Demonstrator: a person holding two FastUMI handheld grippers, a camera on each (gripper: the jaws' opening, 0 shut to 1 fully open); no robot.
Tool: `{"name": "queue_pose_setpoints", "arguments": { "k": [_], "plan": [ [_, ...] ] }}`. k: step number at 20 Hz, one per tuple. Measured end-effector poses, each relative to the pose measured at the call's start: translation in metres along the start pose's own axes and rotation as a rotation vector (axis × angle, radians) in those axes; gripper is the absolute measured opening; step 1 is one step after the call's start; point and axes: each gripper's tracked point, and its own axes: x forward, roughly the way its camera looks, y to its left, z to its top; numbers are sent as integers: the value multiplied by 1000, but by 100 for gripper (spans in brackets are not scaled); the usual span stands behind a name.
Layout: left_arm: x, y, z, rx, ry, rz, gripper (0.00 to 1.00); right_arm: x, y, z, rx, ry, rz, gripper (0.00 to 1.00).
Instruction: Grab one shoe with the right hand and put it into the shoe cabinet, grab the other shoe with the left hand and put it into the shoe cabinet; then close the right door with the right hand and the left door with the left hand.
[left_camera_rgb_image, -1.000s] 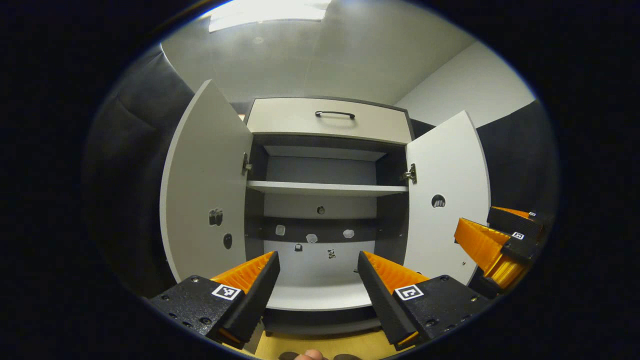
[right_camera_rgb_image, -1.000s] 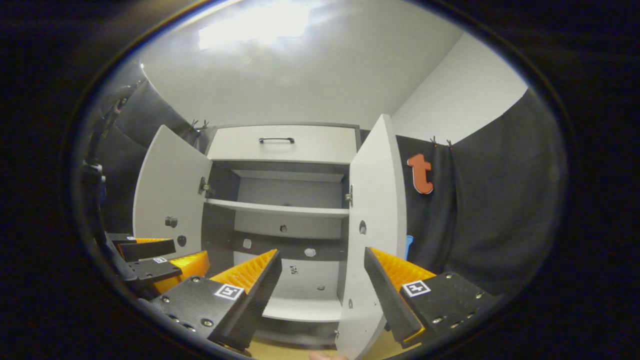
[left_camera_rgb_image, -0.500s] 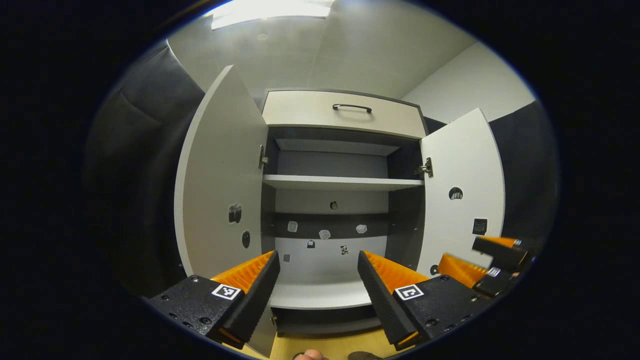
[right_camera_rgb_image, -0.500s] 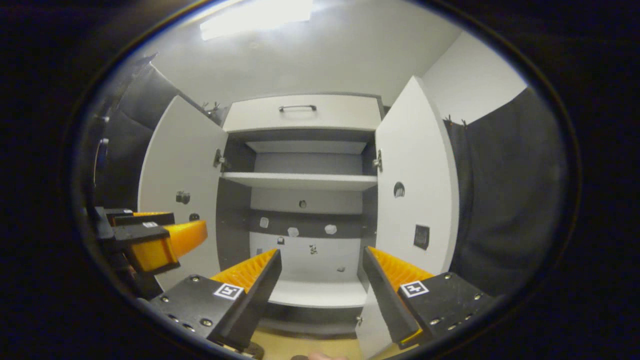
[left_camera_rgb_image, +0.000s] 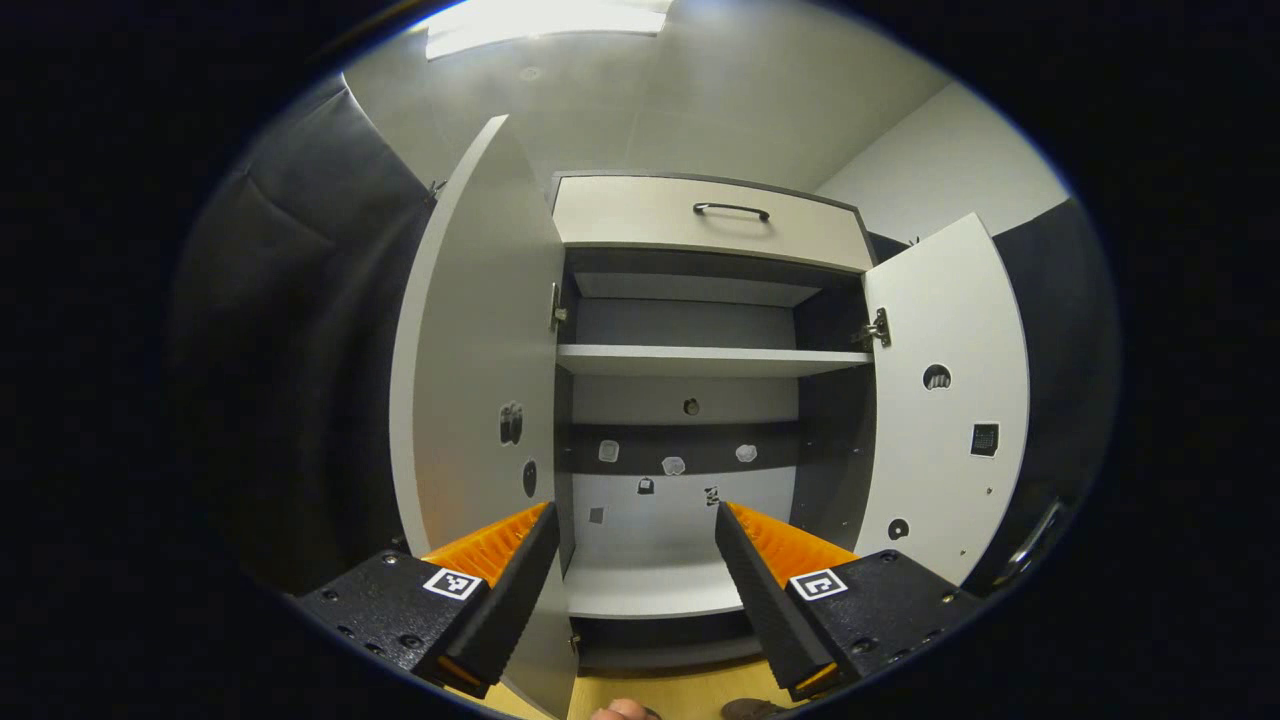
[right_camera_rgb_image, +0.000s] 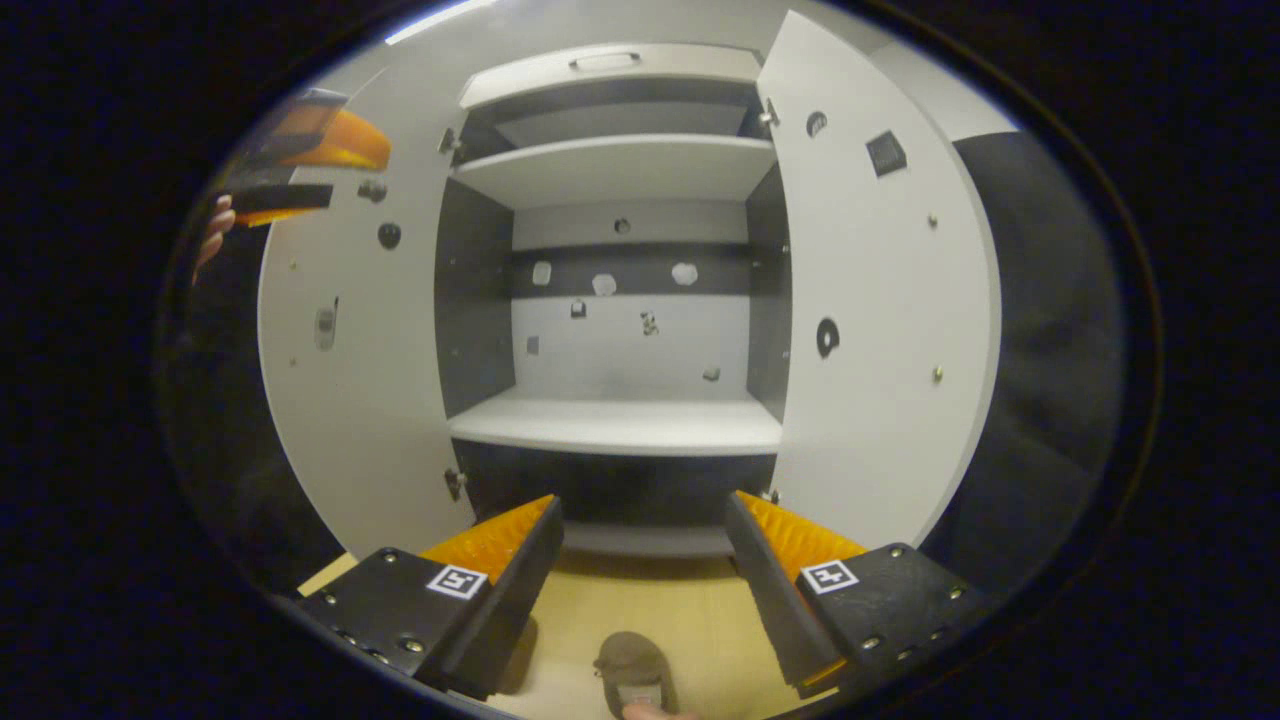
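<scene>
I see my right gripper (right_camera_rgb_image: 642, 540) spread wide and empty above what looks like a shoe (right_camera_rgb_image: 632, 665) on the floor. My left gripper (left_camera_rgb_image: 632, 545) gapes empty too. The shoe cabinet (right_camera_rgb_image: 620, 425) holds nothing, both doors open, so everything remains

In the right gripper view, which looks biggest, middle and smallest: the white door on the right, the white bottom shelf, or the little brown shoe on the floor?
1. The white right cabinet door looks biggest, partly because it stands nearer the camera.
2. The white bottom shelf.
3. The small brown shoe on the wooden floor, partly cut off at the view's bottom edge.
</scene>
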Motion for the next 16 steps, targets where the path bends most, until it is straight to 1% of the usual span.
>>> {"name": "queue_pose_setpoints", "arguments": {
  "k": [3, 5, 6, 7, 8, 9, 10, 11, 12, 13, 14, 15, 16],
  "plan": [
    [-2, 8, -3, -4, 7, 14, 96, 8, 1, -81, 20, 146, 22, 99],
    [-2, 11, -7, -6, 18, 22, 96, 11, 2, -126, 39, 223, 31, 99],
    [-2, 13, -8, -5, 22, 29, 96, 11, 3, -145, 48, 262, 38, 97],
    [-3, 18, -11, -2, 26, 36, 92, 11, 6, -163, 56, 295, 45, 97],
    [-4, 22, -12, 0, 31, 42, 92, 11, 6, -177, 56, 326, 49, 99],
    [-5, 23, -14, 1, 39, 47, 96, 9, 10, -190, 50, 356, 60, 99],
    [-5, 25, -16, -1, 44, 49, 96, 7, 13, -204, 41, 388, 70, 100],
    [-5, 25, -17, -3, 47, 51, 93, 5, 15, -220, 31, 423, 82, 96],
    [-6, 26, -19, -4, 52, 52, 93, 3, 18, -234, 25, 456, 93, 100],
    [-7, 27, -20, -3, 54, 53, 93, 3, 20, -245, 17, 481, 99, 98],
    [-8, 29, -21, -1, 56, 55, 96, 4, 21, -256, 5, 507, 103, 87],
    [-8, 31, -23, 3, 59, 60, 96, 5, 23, -267, -7, 530, 108, 89],
    [-9, 34, -24, 7, 63, 65, 96, 6, 28, -274, -11, 547, 122, 84]
  ]
}}
